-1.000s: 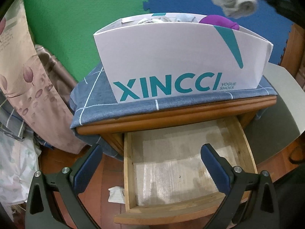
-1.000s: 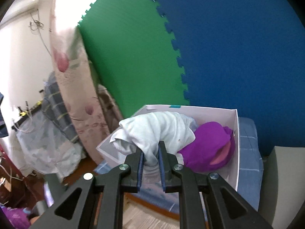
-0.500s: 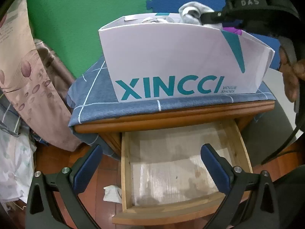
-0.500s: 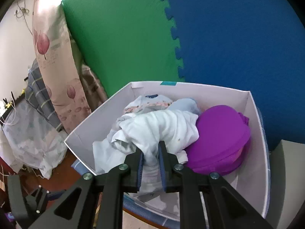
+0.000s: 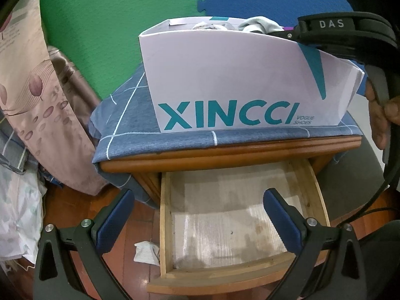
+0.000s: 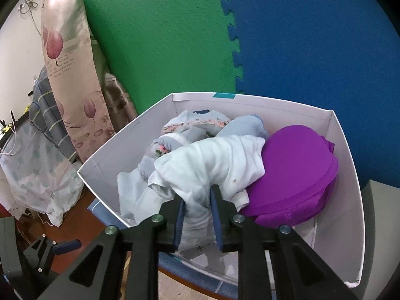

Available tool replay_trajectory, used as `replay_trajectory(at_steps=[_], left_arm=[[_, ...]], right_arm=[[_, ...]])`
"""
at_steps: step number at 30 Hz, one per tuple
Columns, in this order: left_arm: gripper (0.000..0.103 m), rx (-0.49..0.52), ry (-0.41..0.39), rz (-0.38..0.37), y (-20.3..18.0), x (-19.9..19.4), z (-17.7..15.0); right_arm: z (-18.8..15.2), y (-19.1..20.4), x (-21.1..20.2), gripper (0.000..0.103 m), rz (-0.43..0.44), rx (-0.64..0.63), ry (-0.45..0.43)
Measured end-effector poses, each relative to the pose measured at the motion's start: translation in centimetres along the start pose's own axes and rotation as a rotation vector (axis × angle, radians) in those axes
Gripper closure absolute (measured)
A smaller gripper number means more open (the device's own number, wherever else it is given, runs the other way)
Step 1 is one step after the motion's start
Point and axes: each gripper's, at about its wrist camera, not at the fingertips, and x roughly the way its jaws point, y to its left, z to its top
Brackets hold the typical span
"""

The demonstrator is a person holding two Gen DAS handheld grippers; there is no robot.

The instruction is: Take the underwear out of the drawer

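White underwear (image 6: 212,160) lies on the pile of clothes inside the white XINCCI shoe box (image 6: 345,175), beside a purple garment (image 6: 295,175). My right gripper (image 6: 198,195) reaches over the box's near wall. Its jaws are opening, and a fold of the white underwear still sits between the pads. In the left wrist view the box (image 5: 225,75) stands on the cabinet top, the underwear (image 5: 260,23) peeks over its rim, and the right gripper (image 5: 287,35) hangs above it. My left gripper (image 5: 198,195) is open over the pulled-out wooden drawer (image 5: 165,225), which shows only a bare lined bottom.
A blue checked cloth (image 5: 130,135) covers the cabinet top under the box. A floral curtain (image 5: 45,105) hangs at the left. A crumpled white scrap (image 5: 146,251) lies on the wooden floor. A person's hand (image 5: 380,115) holds the right gripper's handle. Green and blue foam mats back the scene.
The right gripper came down with the white underwear from above the box onto the pile inside, and its jaws have widened. The left gripper has stayed over the drawer.
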Motion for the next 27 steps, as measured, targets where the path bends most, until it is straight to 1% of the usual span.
replay_trajectory(at_steps=[4, 6, 9, 10, 12, 14, 15, 16, 18, 21, 24, 27], left_arm=[[0.001, -0.001, -0.001, 0.005, 0.0, 0.1, 0.0], [0.001, 0.000, -0.002, 0.005, 0.0, 0.1, 0.0], [0.001, 0.000, -0.009, 0.007, 0.0, 0.0, 0.0], [0.001, 0.001, -0.010, 0.007, 0.0, 0.0, 0.0], [0.001, 0.001, -0.011, 0.008, 0.0, 0.0, 0.0], [0.001, -0.001, -0.013, 0.008, 0.0, 0.0, -0.1], [0.001, -0.002, -0.014, 0.008, 0.0, -0.1, -0.1], [0.001, -0.005, -0.022, 0.007, 0.0, -0.1, -0.1], [0.001, -0.007, -0.044, 0.007, 0.0, -0.4, -0.1], [0.001, 0.001, -0.091, 0.009, -0.4, -1.2, -0.1], [0.001, 0.020, -0.128, 0.009, -0.9, -1.9, -0.1], [0.001, 0.039, -0.166, 0.020, -1.6, -2.7, -0.1]], right_arm=[[-0.3, -0.2, -0.6, 0.073, 0.003, 0.010, -0.014], [-0.6, -0.2, -1.3, 0.067, 0.004, 0.011, -0.041], [-1.4, 0.0, -3.3, 0.063, -0.014, 0.003, -0.107], [-1.9, 0.1, -4.4, 0.063, -0.020, 0.005, -0.145], [-3.0, 0.3, -6.4, 0.055, -0.021, 0.014, -0.207], [-4.7, 0.6, -8.4, 0.051, -0.032, 0.012, -0.258], [-6.1, 1.0, -9.6, 0.047, -0.048, 0.008, -0.283], [-6.9, 1.2, -10.2, 0.045, -0.057, 0.007, -0.292], [-8.7, 1.5, -11.4, 0.044, -0.074, 0.011, -0.303], [-11.9, 1.9, -12.9, 0.042, -0.095, 0.058, -0.308], [-13.8, 2.2, -13.8, 0.041, -0.109, 0.084, -0.305], [-15.1, 2.8, -14.5, 0.041, -0.123, 0.080, -0.317]])
